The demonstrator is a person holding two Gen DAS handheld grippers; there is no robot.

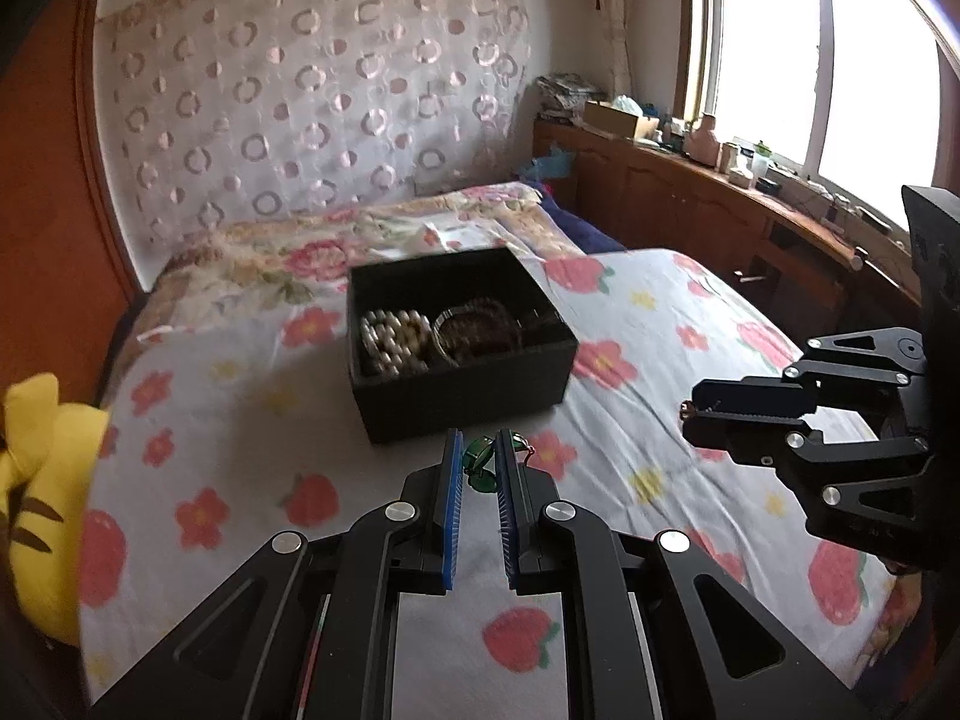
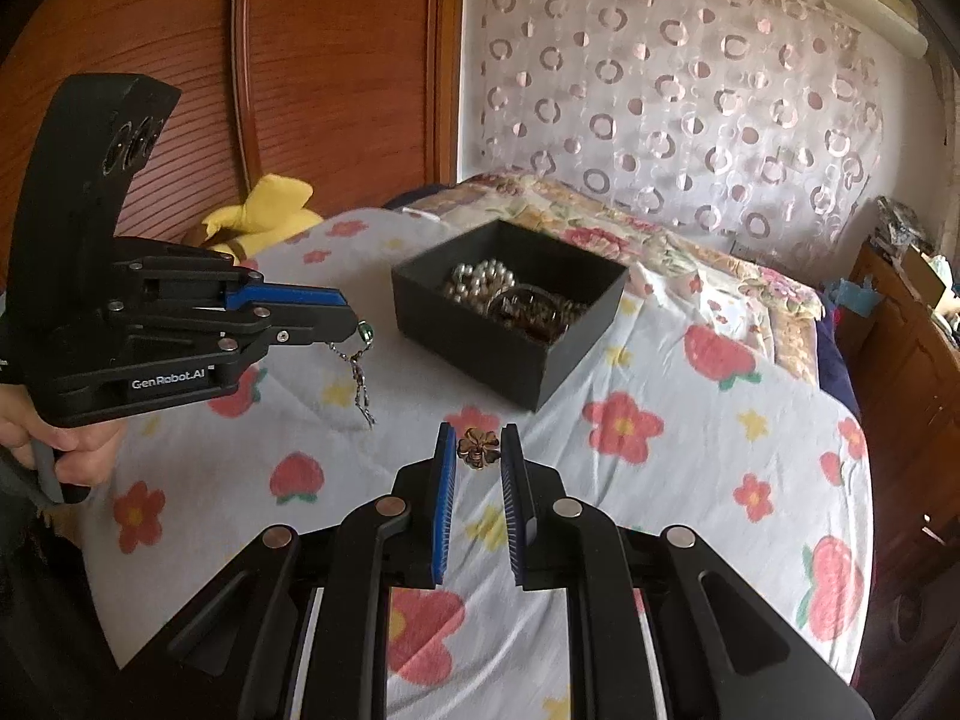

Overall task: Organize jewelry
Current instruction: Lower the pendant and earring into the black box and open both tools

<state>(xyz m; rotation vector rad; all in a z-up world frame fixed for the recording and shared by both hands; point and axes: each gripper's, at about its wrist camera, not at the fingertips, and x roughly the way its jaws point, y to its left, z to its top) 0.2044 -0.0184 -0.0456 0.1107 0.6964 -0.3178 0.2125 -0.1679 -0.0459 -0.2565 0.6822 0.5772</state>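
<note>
A black open box (image 1: 468, 384) sits on the bed and holds a silver bead bracelet (image 1: 393, 339) and dark bangles (image 1: 474, 330); it also shows in the right wrist view (image 2: 510, 354). My left gripper (image 1: 483, 459) is shut on a green-stone piece (image 1: 480, 462) with a silver chain that hangs below it (image 2: 360, 378), held above the bed just short of the box. My right gripper (image 2: 478, 450) is shut on a bronze flower ornament (image 2: 478, 449), also above the bed near the box's front corner. It shows from the side in the left wrist view (image 1: 690, 414).
The bed has a floral strawberry-print cover (image 1: 660, 324). A yellow plush toy (image 1: 42, 480) lies at its left edge. A wooden wardrobe (image 2: 300, 60) stands behind it. A wooden cabinet (image 1: 720, 204) with clutter runs under the window to the right.
</note>
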